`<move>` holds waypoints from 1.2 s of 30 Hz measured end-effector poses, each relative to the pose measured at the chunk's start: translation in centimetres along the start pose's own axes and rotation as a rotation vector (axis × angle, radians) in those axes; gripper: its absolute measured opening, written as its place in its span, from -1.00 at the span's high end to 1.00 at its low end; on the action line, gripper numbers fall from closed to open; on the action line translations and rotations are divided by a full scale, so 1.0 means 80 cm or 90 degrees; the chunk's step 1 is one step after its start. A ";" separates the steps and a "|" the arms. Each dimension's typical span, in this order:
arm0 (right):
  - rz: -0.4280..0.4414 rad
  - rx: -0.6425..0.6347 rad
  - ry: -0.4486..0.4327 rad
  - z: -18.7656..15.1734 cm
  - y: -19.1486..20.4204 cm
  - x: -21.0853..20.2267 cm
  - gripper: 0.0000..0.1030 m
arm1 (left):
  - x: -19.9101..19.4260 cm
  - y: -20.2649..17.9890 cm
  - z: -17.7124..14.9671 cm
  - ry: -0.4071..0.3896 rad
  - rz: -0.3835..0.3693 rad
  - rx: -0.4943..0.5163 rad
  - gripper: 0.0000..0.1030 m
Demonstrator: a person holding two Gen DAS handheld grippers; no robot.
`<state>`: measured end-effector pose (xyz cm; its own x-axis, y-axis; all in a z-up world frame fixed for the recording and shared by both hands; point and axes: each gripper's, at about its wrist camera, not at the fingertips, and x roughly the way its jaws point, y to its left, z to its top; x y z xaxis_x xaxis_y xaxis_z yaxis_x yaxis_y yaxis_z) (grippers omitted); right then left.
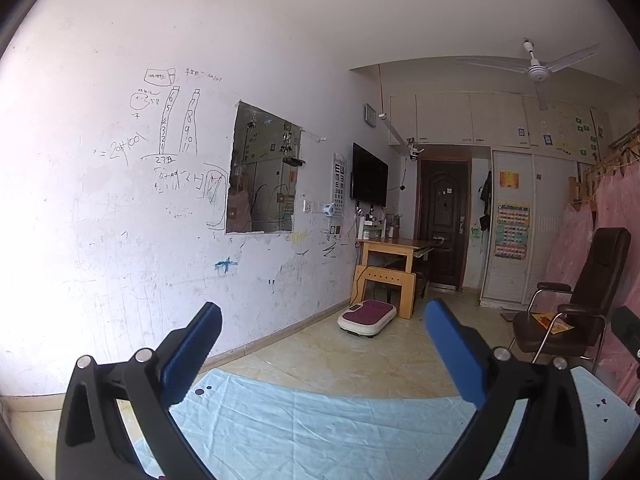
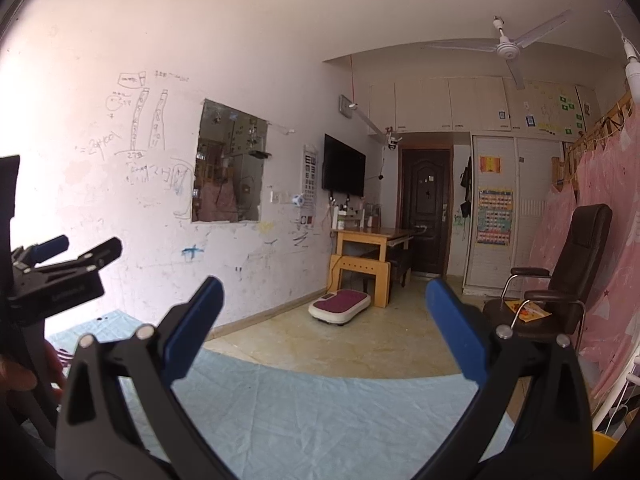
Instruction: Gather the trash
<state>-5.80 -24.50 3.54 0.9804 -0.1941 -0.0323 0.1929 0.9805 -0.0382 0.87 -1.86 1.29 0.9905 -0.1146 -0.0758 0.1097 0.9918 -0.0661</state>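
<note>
My left gripper (image 1: 322, 322) is open and empty, held above a table covered with a light blue cloth (image 1: 320, 432). My right gripper (image 2: 324, 300) is open and empty above the same cloth (image 2: 320, 420). A few small dark scraps (image 1: 203, 390) lie on the cloth near the left finger, and more (image 1: 602, 403) at its right edge. The left gripper's body (image 2: 52, 280) shows at the left of the right wrist view, held by a hand. No other trash shows in either view.
A scribbled white wall (image 1: 120, 200) runs along the left. Ahead stand a white and maroon floor device (image 1: 366, 317), a wooden desk (image 1: 390, 264), a dark door (image 1: 442, 220) and a brown armchair (image 1: 572, 304). A yellow object (image 2: 604, 448) sits at lower right.
</note>
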 end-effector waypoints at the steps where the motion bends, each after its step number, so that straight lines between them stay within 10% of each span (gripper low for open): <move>1: -0.001 -0.002 -0.002 0.000 0.001 -0.001 -0.90 | 0.001 0.001 0.001 0.005 0.001 -0.001 -0.88; 36: 0.009 -0.021 -0.005 -0.001 0.000 -0.004 -0.90 | 0.006 -0.003 0.004 0.017 -0.012 0.005 -0.88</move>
<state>-6.16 -24.46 3.45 0.9833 -0.1800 -0.0256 0.1778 0.9815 -0.0709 1.30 -2.17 1.63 0.9857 -0.1349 -0.1010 0.1293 0.9898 -0.0599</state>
